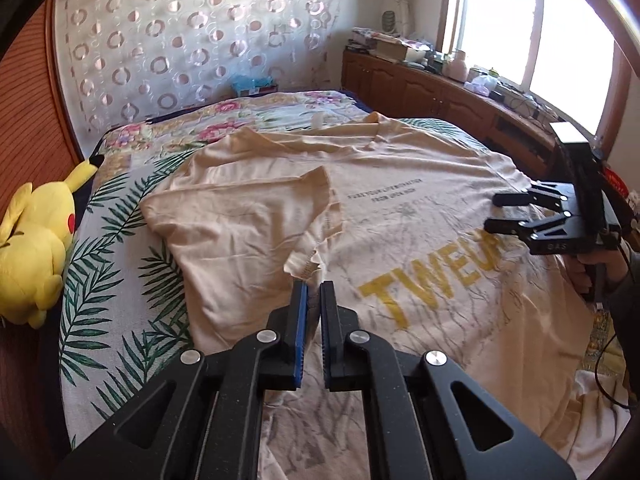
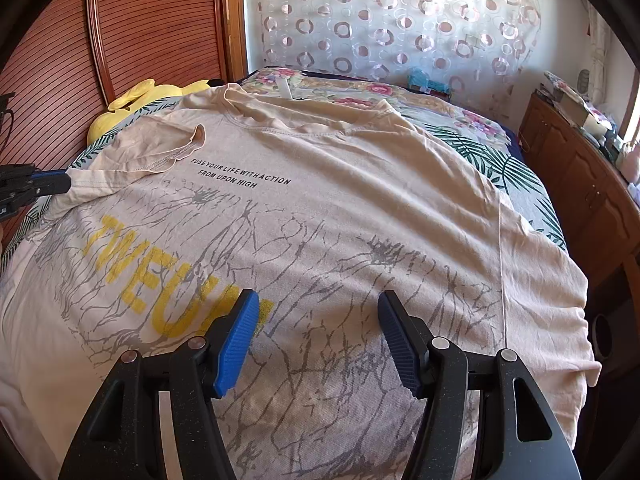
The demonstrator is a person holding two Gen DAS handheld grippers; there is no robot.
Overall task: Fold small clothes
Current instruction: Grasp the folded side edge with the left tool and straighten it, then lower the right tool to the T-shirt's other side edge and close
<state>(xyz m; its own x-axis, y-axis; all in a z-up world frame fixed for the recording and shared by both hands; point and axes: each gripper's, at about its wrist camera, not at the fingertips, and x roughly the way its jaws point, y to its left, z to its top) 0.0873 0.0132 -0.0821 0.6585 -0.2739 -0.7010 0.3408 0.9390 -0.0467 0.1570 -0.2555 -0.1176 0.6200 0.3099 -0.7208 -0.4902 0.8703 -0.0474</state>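
A beige T-shirt (image 1: 404,184) with yellow letters and grey crack print lies spread on the bed, also in the right wrist view (image 2: 320,200). Its left sleeve (image 1: 248,216) is folded in over the chest. My left gripper (image 1: 314,286) is shut on the sleeve's hem edge; in the right wrist view it (image 2: 66,184) pinches that sleeve (image 2: 160,148) at the far left. My right gripper (image 2: 316,304) is open and empty, hovering over the shirt's printed front; in the left wrist view it (image 1: 494,212) hangs over the shirt's right side.
A yellow plush toy (image 1: 36,236) lies at the bed's left edge by the wooden headboard (image 2: 152,32). A wooden cabinet (image 1: 440,88) loaded with clutter runs along the window side. The leaf-and-flower bedsheet (image 1: 120,272) shows around the shirt.
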